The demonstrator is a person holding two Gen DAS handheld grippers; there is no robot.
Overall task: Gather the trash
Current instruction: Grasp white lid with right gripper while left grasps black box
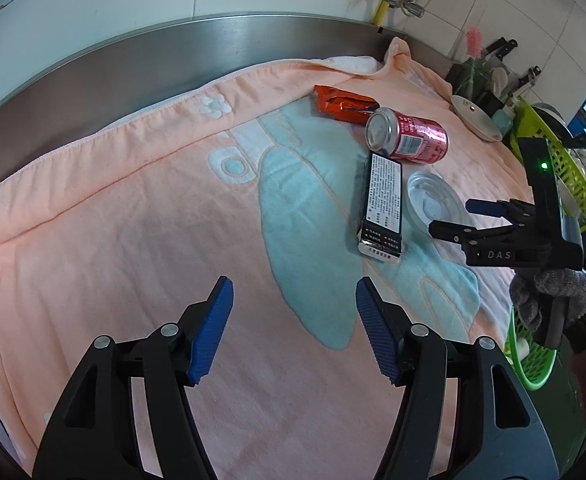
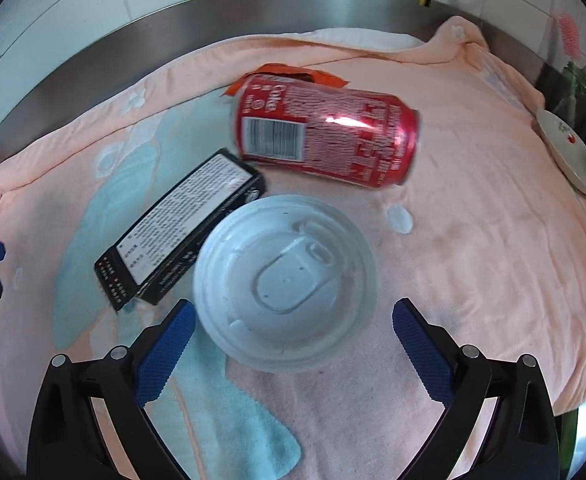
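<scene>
On a pink and blue towel (image 1: 133,220) lie a red soda can (image 1: 407,138) on its side, an orange snack wrapper (image 1: 345,104), a black carton (image 1: 383,208) and a clear plastic lid (image 1: 433,198). My left gripper (image 1: 293,332) is open and empty above bare towel, short of the trash. My right gripper (image 2: 293,352) is open, its pads either side of the lid (image 2: 285,284), near its front edge. The can (image 2: 325,136), carton (image 2: 181,228) and wrapper (image 2: 289,72) lie beyond it. The right gripper also shows in the left wrist view (image 1: 453,216).
A steel wall (image 1: 173,64) runs behind the towel. A white plate (image 1: 477,118), knives and a green basket (image 1: 561,172) stand at the right. A green bin (image 1: 533,356) sits below the counter edge at right.
</scene>
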